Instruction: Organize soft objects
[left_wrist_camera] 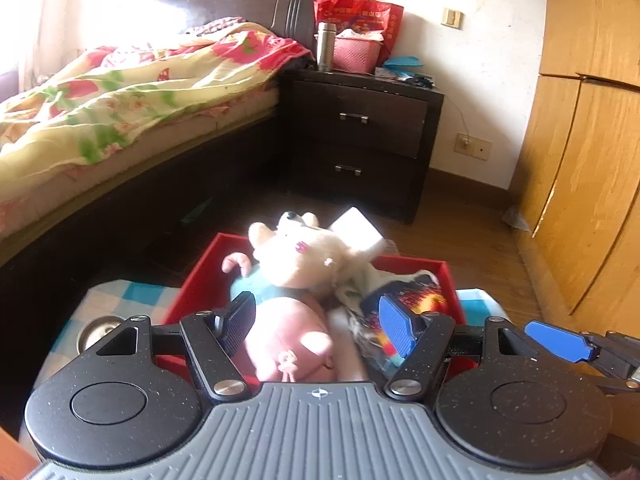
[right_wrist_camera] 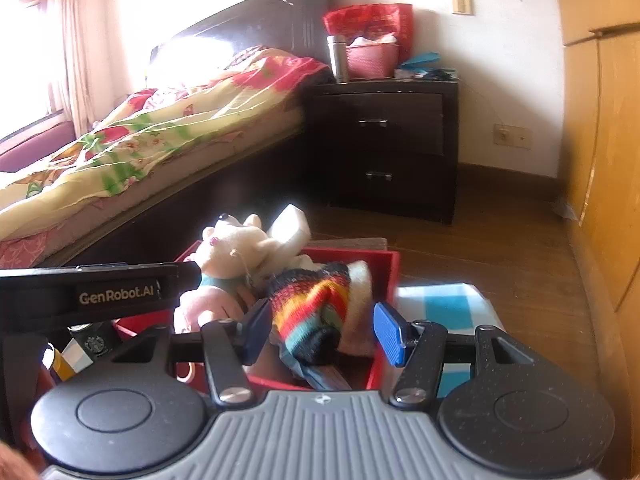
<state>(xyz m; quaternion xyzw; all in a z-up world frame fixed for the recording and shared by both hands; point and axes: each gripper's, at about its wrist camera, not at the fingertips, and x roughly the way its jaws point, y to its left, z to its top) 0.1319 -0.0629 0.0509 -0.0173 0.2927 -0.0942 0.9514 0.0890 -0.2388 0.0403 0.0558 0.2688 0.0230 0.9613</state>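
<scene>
A red box (left_wrist_camera: 412,262) stands on a blue-and-white checked cloth (left_wrist_camera: 132,294). In it lies a pink-and-cream plush pig (left_wrist_camera: 296,264) with a teal shirt, and beside it on the right a rainbow-striped knit piece (left_wrist_camera: 416,296). My left gripper (left_wrist_camera: 318,326) hangs open over the box's near side, and its pads flank the pig's pink body without pressing on it. In the right wrist view my right gripper (right_wrist_camera: 322,334) is open above the striped knit piece (right_wrist_camera: 308,304), which sits low between the fingers with a gap on the right. The pig (right_wrist_camera: 236,248) leans at the box's (right_wrist_camera: 352,254) far left.
A bed with a floral quilt (left_wrist_camera: 120,92) runs along the left. A dark nightstand (left_wrist_camera: 360,140) stands behind the box, a wooden wardrobe (left_wrist_camera: 592,160) on the right. A metal bowl (left_wrist_camera: 96,332) and a dark green cup (right_wrist_camera: 94,344) sit left of the box.
</scene>
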